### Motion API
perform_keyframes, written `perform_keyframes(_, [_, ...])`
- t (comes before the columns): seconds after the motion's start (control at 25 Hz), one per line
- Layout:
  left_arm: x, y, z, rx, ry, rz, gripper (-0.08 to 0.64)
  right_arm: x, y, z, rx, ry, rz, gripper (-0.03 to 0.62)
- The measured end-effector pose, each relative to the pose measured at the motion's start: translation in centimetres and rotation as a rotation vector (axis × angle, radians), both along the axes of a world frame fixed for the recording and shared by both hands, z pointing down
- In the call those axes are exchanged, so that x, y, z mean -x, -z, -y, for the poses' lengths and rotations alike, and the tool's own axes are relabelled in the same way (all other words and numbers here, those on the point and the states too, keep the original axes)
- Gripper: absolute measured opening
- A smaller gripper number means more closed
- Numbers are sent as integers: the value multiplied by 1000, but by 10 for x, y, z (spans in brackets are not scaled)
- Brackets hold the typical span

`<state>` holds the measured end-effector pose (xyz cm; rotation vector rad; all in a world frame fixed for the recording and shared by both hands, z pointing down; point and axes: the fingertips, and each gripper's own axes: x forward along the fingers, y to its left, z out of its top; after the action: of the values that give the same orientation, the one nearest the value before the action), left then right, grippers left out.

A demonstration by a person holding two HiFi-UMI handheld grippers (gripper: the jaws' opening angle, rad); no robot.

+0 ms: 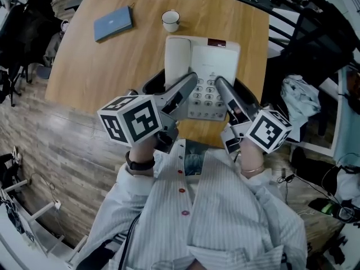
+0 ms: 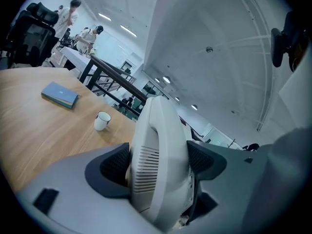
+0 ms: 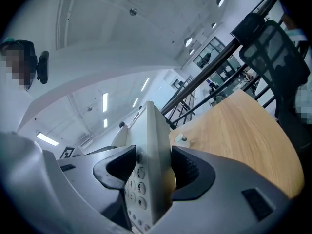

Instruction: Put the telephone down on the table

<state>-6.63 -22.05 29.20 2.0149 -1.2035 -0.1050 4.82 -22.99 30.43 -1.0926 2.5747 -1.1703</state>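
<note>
A white desk telephone (image 1: 203,72) with its handset on the left side and a number keypad is held over the near edge of the round wooden table (image 1: 101,66). My left gripper (image 1: 185,86) is shut on the telephone's handset side (image 2: 156,165), its dark pads pressing both faces. My right gripper (image 1: 222,90) is shut on the keypad side (image 3: 146,174); the number keys show between its pads. Whether the telephone's base touches the table cannot be told.
A blue notebook (image 1: 113,23) lies at the table's far left, also seen from the left gripper (image 2: 60,94). A white mug (image 1: 171,20) stands just beyond the telephone (image 2: 102,121). Black chairs (image 1: 315,49) stand to the right, bags to the left.
</note>
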Motion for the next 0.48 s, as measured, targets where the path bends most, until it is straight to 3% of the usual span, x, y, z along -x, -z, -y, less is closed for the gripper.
perform_keyframes(0.48, [-25,4,33,8,-156,-6,374,-25,3,16,14,-154,4,241])
